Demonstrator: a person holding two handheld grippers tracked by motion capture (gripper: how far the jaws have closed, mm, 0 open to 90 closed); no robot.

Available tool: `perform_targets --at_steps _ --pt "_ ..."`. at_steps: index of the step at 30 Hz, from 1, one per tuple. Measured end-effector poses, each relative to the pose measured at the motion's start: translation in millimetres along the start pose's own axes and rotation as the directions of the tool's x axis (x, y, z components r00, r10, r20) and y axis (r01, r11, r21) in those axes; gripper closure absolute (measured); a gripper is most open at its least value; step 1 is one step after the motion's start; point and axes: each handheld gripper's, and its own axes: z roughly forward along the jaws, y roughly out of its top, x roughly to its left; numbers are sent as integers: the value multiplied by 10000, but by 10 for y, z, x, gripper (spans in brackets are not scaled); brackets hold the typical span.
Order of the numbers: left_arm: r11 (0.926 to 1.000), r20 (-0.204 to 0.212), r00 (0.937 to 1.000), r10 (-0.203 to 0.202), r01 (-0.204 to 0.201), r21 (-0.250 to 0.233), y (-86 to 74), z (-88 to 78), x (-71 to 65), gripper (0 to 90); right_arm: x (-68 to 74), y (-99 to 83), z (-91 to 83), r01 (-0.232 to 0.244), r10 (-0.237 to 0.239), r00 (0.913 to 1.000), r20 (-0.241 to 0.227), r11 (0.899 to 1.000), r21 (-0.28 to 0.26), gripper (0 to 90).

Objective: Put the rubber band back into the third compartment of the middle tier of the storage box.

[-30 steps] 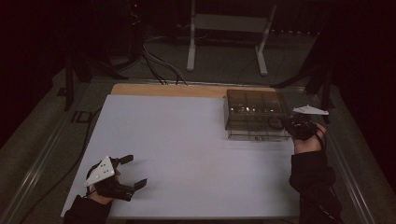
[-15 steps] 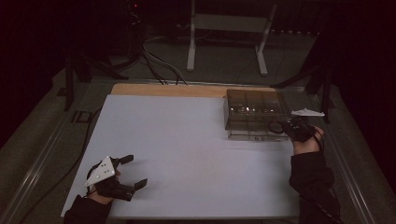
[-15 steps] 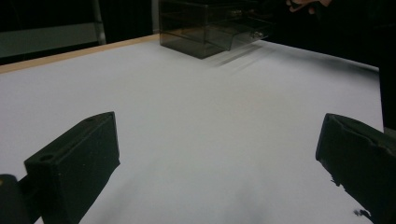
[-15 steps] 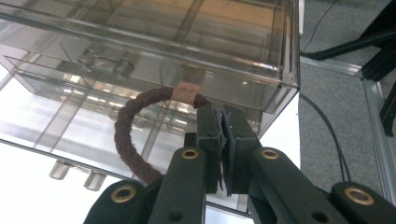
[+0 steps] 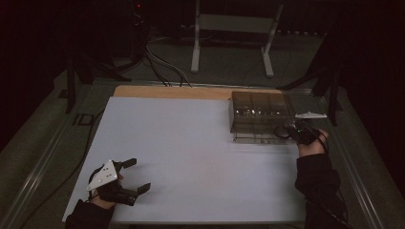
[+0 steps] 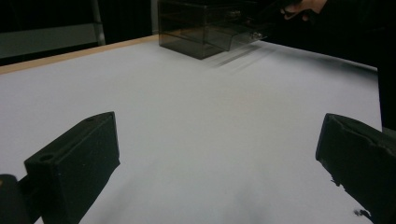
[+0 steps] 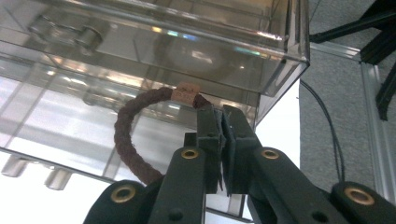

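Brown braided bracelet (image 7: 128, 140) pinched in right tongs (image 7: 220, 116), looping left.

Braided ring: the dark brown braided cord ring (image 7: 125, 135) pinched in my right gripper (image 7: 221, 122) vanishes behind its jaws, lower centre.
Box contents: blurred behind the smoky clear plastic drawer box (image 7: 154, 51).
My sleeve: black, cut off bottom right, high view.

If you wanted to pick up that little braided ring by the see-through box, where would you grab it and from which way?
Pinch the cord itself across its thickness, just beside the small tan tag. The right gripper is shut on the braided ring there, coming from the drawer box's front, the person's side. The ring is a thin open loop, so narrow jaws can close on one strand; its hollow middle gives nothing to squeeze.
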Motion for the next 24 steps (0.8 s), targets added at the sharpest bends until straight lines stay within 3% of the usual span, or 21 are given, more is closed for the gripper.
perform_targets --at_steps 24 --pt "10000 12 10000 -11 11 -54 0 -4 -1 3 8 73 149 544 -568 9982 208 9933 1017 859"
